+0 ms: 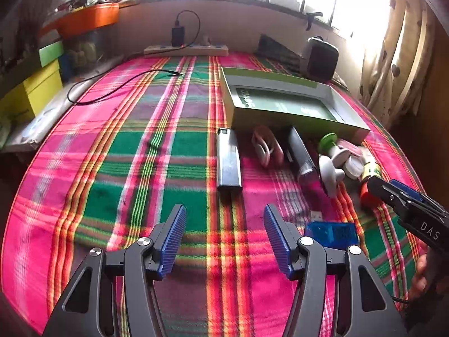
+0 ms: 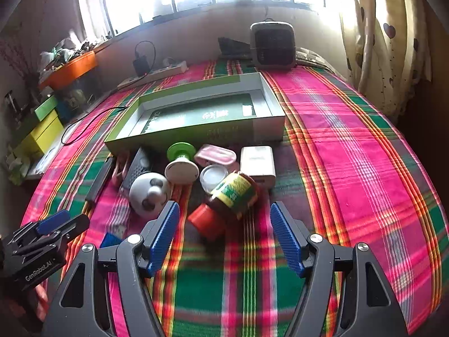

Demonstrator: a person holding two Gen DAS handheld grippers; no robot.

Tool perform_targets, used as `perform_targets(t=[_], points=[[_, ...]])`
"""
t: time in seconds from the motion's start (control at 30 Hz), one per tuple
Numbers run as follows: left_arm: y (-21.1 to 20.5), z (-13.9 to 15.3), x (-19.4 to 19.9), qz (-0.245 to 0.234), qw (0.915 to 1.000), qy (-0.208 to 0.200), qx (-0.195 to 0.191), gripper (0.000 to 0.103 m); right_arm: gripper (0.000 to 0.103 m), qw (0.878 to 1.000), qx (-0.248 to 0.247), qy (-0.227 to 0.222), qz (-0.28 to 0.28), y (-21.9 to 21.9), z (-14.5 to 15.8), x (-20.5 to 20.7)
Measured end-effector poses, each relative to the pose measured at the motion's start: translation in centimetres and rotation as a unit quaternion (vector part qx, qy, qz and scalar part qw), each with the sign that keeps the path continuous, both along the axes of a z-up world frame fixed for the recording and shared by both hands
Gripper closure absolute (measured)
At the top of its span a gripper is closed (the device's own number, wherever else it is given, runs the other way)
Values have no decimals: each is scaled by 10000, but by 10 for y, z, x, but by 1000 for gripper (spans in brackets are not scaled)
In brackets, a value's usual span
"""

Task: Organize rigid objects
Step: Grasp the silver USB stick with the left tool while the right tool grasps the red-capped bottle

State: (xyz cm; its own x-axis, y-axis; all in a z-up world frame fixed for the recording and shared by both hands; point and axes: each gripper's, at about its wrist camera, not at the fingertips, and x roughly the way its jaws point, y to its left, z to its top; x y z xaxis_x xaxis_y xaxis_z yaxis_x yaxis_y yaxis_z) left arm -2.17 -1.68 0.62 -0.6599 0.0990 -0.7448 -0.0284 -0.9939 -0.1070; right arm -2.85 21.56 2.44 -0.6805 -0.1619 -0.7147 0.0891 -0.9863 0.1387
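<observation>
An open green and grey box [image 1: 283, 104] [image 2: 196, 112] lies on the plaid bedspread. In front of it lie a grey bar [image 1: 228, 160], a dark remote [image 1: 300, 151] [image 2: 137, 168], a white round toy [image 2: 150, 193], a green-topped white spool [image 2: 181, 160], a pink case [image 2: 216, 154], a white power bank [image 2: 257, 161] and a brown jar with an orange lid [image 2: 230, 193] on its side. A blue case [image 1: 331, 234] lies near my left gripper [image 1: 224, 233], which is open and empty. My right gripper [image 2: 224, 233] is open, just short of the jar.
A power strip with charger [image 1: 185, 49] and a grey speaker-like box [image 2: 272, 46] stand at the far edge. Orange tray [image 1: 87, 19] and yellow-green boxes [image 1: 36, 90] sit at the left. A black cable [image 1: 112, 90] lies on the spread. Curtains hang at the right.
</observation>
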Motion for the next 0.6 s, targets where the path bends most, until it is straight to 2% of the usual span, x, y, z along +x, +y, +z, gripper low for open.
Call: perform_targets(t=[0.13, 0.43, 0.6], points=[[-1, 0, -12, -40, 9999, -65, 86, 46, 35, 9999, 146, -36, -59, -2, 0, -11], [4, 0, -39, 51, 9995, -157, -283, 46, 35, 9979, 574, -188, -247, 4, -7, -20], [4, -2, -46, 83, 9991, -231, -331, 46, 35, 9969, 676, -257, -316, 14, -11, -18]])
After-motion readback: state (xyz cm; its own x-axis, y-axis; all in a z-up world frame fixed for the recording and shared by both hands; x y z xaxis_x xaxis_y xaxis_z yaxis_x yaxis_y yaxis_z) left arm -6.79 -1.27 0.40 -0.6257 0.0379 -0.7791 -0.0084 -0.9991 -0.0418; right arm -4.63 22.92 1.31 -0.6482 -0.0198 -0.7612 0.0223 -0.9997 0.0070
